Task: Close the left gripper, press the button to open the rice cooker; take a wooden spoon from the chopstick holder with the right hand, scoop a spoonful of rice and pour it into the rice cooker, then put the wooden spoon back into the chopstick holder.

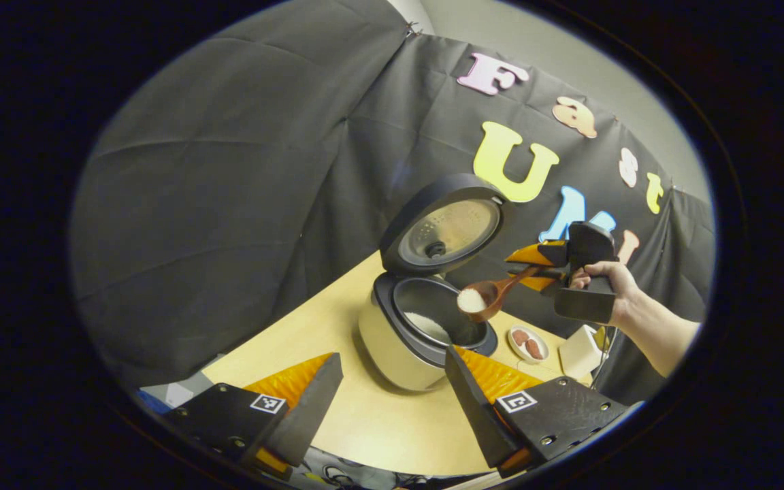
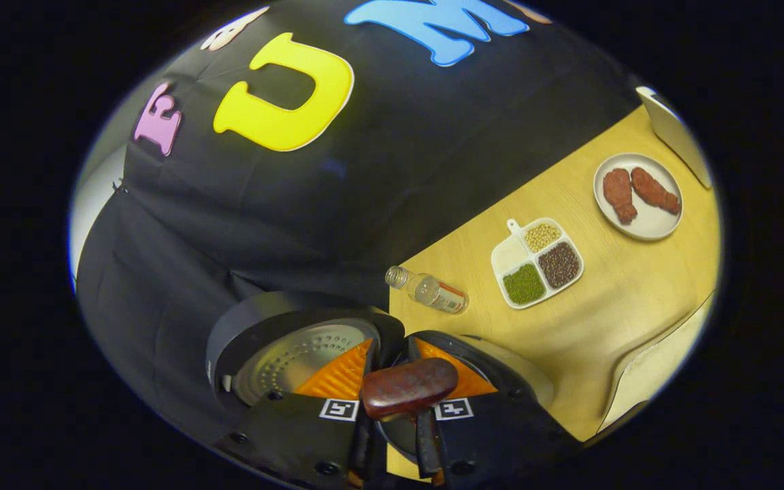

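Observation:
The rice cooker [image 1: 392, 347] stands on the wooden table with its lid [image 1: 443, 231] raised; some white rice lies in its pot [image 1: 426, 325]. Over the pot's right rim hovers a wooden spoon [image 1: 491, 296] carrying a heap of rice [image 1: 470, 299]. My right gripper [image 1: 542, 269], held by a hand [image 1: 606, 279], is shut on the spoon's handle. In the right gripper view, the spoon [image 2: 409, 388] sits between my right gripper [image 2: 397, 361] fingers, above the lid [image 2: 297, 354] and cooker rim [image 2: 508, 374]. My left gripper [image 1: 392, 401] stands open in front of the cooker, holding nothing.
A plate with two brown meat pieces [image 1: 528, 344] [image 2: 639, 195] and a white box [image 1: 579, 350] lie right of the cooker. A small bottle [image 2: 429, 289] lies on its side beside a divided dish of beans and grains [image 2: 536, 262]. Black cloth walls close the table's back.

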Motion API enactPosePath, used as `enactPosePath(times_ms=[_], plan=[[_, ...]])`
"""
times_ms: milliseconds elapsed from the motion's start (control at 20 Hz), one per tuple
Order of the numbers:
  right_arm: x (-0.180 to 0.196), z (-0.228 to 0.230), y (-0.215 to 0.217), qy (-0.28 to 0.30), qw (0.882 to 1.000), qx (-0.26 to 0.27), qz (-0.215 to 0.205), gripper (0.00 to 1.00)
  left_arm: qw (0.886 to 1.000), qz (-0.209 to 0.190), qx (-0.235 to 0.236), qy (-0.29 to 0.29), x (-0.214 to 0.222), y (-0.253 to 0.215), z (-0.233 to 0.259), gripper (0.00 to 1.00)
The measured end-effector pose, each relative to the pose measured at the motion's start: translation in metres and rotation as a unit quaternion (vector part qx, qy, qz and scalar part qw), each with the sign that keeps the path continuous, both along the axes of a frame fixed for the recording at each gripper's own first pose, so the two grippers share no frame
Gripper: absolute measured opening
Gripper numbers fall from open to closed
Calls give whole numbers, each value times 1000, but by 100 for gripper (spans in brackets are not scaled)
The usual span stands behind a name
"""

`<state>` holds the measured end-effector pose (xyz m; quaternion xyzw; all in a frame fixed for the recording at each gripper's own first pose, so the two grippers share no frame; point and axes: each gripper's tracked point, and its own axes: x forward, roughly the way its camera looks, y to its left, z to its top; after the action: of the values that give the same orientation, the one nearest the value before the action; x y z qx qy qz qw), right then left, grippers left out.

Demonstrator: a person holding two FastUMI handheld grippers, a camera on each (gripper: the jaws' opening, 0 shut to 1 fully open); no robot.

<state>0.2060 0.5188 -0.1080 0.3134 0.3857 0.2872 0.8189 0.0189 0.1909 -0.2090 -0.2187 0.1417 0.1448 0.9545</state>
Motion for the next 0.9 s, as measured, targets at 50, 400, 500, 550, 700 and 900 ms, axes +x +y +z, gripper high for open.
enactPosePath(times_ms=[50, 400, 500, 550, 700, 900], plan=[[2, 0, 3, -18, 1000, -11, 2, 26, 1000, 1, 2, 1, 1, 2, 0, 96], [0, -1, 14, -144, 984, -92, 52, 26, 1000, 4, 17, 23, -4, 7, -2, 96], [-3, 1, 19, -171, 978, -102, 68, 26, 999, 3, 19, 31, -4, 8, -5, 96], [-6, 2, 25, -182, 974, -107, 78, 26, 999, 3, 20, 37, -5, 7, -7, 96], [-15, 4, 35, -213, 964, -119, 110, 26, 999, 7, 21, 35, -6, 10, -5, 96], [-33, 3, 49, -238, 952, -128, 145, 26, 999, 9, 18, 29, -11, 9, -4, 96]])
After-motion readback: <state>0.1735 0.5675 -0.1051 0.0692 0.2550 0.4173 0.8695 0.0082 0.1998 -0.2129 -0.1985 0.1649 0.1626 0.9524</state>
